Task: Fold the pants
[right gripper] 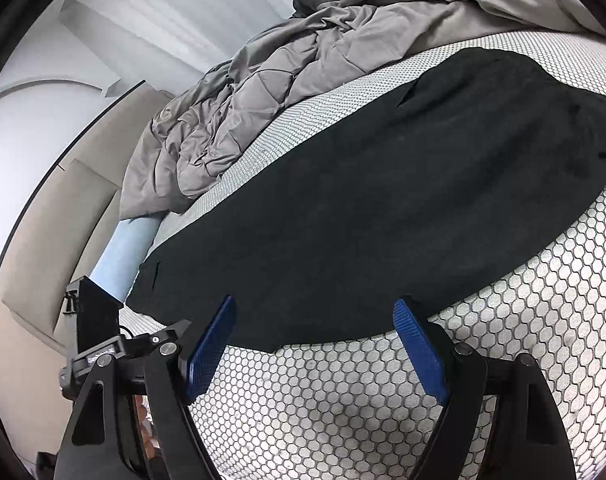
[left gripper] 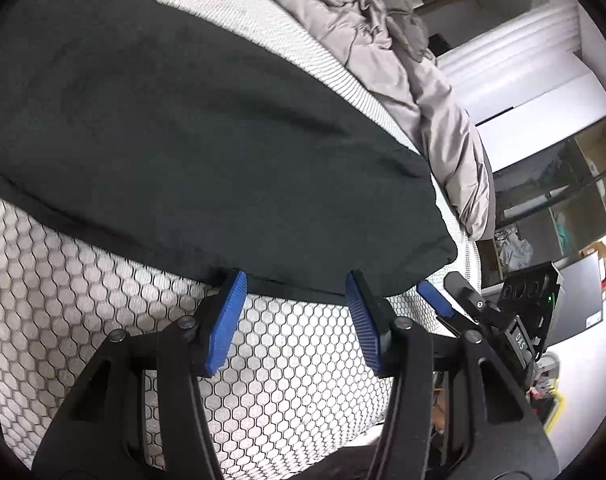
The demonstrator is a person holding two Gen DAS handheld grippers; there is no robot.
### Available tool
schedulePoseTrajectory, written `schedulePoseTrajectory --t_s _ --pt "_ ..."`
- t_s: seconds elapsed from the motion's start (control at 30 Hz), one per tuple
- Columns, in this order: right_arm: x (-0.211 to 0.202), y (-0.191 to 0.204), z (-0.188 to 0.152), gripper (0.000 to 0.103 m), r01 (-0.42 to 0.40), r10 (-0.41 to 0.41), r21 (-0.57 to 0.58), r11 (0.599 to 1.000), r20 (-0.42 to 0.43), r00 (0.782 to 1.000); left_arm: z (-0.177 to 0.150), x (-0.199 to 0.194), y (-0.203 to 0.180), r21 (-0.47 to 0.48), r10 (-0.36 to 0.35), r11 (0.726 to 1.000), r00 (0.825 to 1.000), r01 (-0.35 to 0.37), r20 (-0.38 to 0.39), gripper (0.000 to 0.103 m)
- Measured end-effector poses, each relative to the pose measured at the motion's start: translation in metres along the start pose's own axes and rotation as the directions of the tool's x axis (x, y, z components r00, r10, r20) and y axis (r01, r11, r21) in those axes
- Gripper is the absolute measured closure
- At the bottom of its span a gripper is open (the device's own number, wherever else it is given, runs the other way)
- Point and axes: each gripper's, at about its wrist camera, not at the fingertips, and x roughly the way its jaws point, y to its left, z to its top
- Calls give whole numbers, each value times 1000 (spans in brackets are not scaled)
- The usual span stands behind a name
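The left gripper (left gripper: 297, 280) is spread wide with nothing in it, its blue tips right at the near hem of the flat black cloth pants (left gripper: 191, 152). The right gripper (right gripper: 317, 308) gapes too. The pants lie on the white honeycomb-patterned mattress (right gripper: 503, 340), with a crumpled grey quilt (right gripper: 263, 92) behind.

White mattress (left gripper: 103, 300) with dark honeycomb pattern, rumpled grey quilted comforter (right gripper: 263, 92) heaped at its eleven o'clock edge, pale blue sheet (right gripper: 123, 256) below, dark shelving (left gripper: 563, 184) at three o'clock
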Motion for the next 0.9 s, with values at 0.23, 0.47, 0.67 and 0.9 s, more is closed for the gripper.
schedulePoseTrajectory --t_s 0.23,0.47,0.67,0.9 --pt "15 10 -1 20 -58 58 -10 998 -52 997 0 13 -1 -19 -5 1000 998 3 -65 55" --pt "33 27 -9 20 -119 115 -32 992 -111 987 13 3 22 -91 0 996 999 4 38 55" --pt "37 28 -12 20 -111 105 -36 993 -123 987 13 9 30 -78 41 996 999 -40 11 55" --pt "36 24 -8 20 -103 100 -21 994 -110 989 17 21 30 -124 5 992 1000 -5 1 55"
